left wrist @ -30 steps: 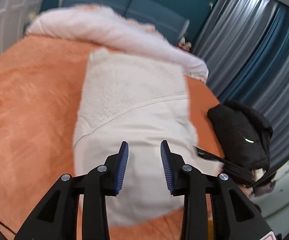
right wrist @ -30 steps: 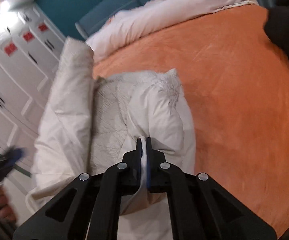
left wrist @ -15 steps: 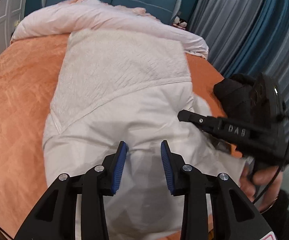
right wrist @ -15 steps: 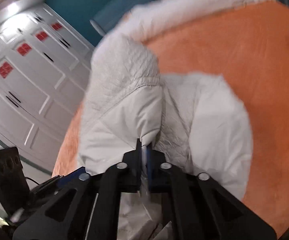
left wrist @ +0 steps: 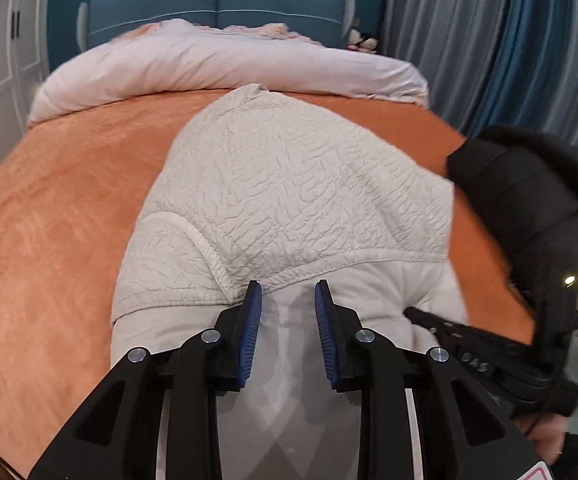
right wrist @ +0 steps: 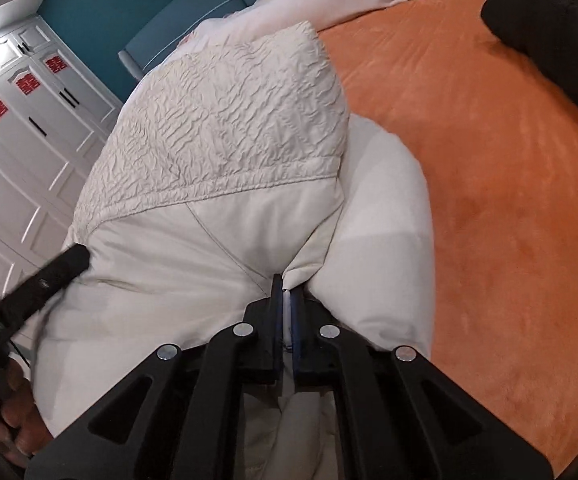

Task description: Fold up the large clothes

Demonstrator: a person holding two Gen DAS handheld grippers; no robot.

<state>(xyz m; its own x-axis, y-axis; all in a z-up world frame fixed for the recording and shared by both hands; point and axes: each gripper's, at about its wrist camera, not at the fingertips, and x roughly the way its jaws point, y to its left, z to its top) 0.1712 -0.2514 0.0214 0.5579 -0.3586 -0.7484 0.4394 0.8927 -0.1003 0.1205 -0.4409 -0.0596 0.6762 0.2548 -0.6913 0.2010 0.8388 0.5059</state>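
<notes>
A large cream padded coat (left wrist: 289, 200) lies on the orange bedspread (left wrist: 57, 216), its quilted lining folded over the smooth shell. My left gripper (left wrist: 288, 296) is open, its blue-padded fingers just above the coat's smooth near part, holding nothing. My right gripper (right wrist: 286, 294) is shut on a pinch of the coat (right wrist: 217, 152) at the folded layer's near edge. The right gripper also shows in the left wrist view (left wrist: 469, 356), at the coat's right side. The left gripper shows in the right wrist view (right wrist: 41, 280), at the coat's left side.
A black padded jacket (left wrist: 529, 208) lies on the bed's right side, close to the coat. A rolled white duvet (left wrist: 217, 64) lies across the head of the bed. Blue-grey curtains (left wrist: 489, 40) hang on the right, white wardrobes (right wrist: 29, 120) stand on the left.
The right gripper has carried the coat's held edge over, so the quilted lining now lies folded on top. The left gripper has stayed open and come in closer over the coat.
</notes>
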